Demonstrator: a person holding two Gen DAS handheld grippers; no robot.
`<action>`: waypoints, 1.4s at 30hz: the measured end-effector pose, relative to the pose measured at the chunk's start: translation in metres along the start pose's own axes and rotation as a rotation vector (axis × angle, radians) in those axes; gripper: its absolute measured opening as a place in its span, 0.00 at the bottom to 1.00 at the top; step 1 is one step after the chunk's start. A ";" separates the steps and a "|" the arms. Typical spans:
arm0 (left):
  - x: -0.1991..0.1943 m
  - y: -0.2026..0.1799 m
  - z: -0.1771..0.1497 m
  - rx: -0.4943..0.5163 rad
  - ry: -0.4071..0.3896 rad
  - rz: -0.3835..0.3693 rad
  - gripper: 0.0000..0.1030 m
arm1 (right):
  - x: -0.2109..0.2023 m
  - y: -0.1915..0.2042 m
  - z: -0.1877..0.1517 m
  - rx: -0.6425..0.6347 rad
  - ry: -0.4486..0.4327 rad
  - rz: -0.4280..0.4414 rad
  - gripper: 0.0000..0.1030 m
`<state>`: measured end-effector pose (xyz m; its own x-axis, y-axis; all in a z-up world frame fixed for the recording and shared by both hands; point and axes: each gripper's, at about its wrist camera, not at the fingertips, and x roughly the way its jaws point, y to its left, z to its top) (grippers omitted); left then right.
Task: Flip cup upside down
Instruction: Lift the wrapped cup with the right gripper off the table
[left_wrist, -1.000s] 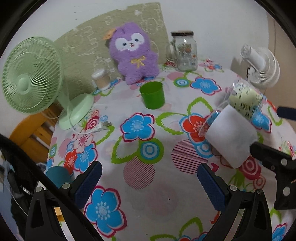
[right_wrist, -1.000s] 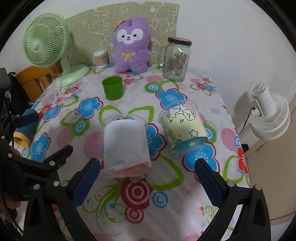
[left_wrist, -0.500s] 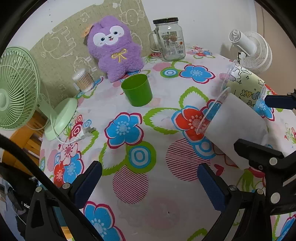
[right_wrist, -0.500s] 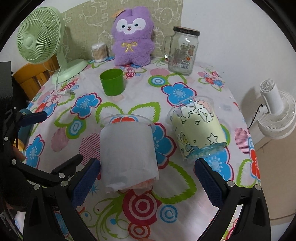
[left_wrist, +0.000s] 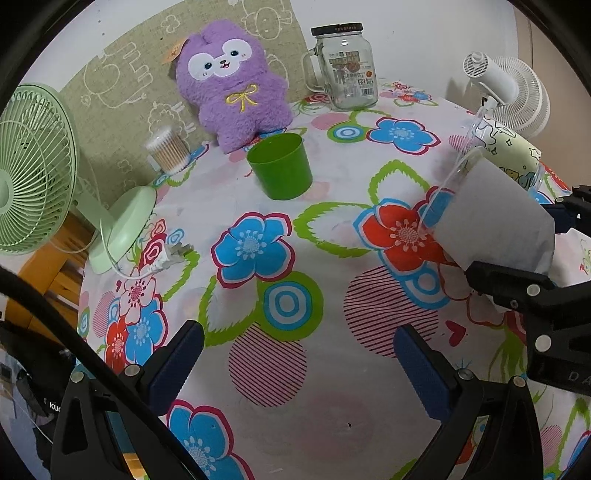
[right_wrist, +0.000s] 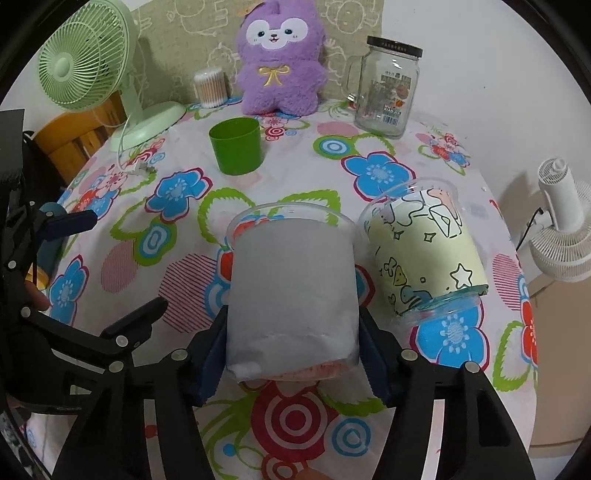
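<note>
A: Left wrist view first. What's the left gripper doing?

B: Nothing much. It hangs over the flowered tablecloth with its jaws spread wide and nothing between them. The white-sleeved clear cup lies on its side to the right of the green cup, mouth pointing back toward it.

A: And the other things?

B: A purple plush toy sits behind the green cup, a glass mug jar behind and to its right, a green desk fan far to its left.

A: Now the right wrist view.

B: The right gripper has its jaws pressed against both sides of the white-sleeved clear cup near its base, with the rim aimed at the green cup. A cartoon-print clear cup lies tilted just beside it, farther right of the green cup.

A: What could spoil the flip?

B: I'd say the sleeve. If it sits loose on thin plastic, the cup might slip or buckle under the squeeze. Swinging the rim over could also knock the cartoon-print cup, which looks ready to roll.
</note>
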<state>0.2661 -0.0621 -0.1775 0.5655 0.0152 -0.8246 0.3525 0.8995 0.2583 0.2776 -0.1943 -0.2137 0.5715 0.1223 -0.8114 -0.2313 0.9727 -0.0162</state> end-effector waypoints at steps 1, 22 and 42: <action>-0.001 0.000 0.000 -0.001 -0.002 -0.001 1.00 | -0.001 0.000 0.000 0.000 -0.002 0.001 0.63; -0.052 0.000 -0.014 -0.016 -0.048 -0.014 1.00 | -0.054 0.015 -0.011 -0.036 -0.077 0.016 0.60; -0.152 -0.005 -0.094 -0.067 -0.084 -0.001 1.00 | -0.143 0.068 -0.073 -0.120 -0.129 0.050 0.60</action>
<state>0.1078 -0.0275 -0.1005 0.6264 -0.0200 -0.7792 0.3040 0.9268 0.2206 0.1228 -0.1602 -0.1419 0.6511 0.2016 -0.7318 -0.3498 0.9353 -0.0536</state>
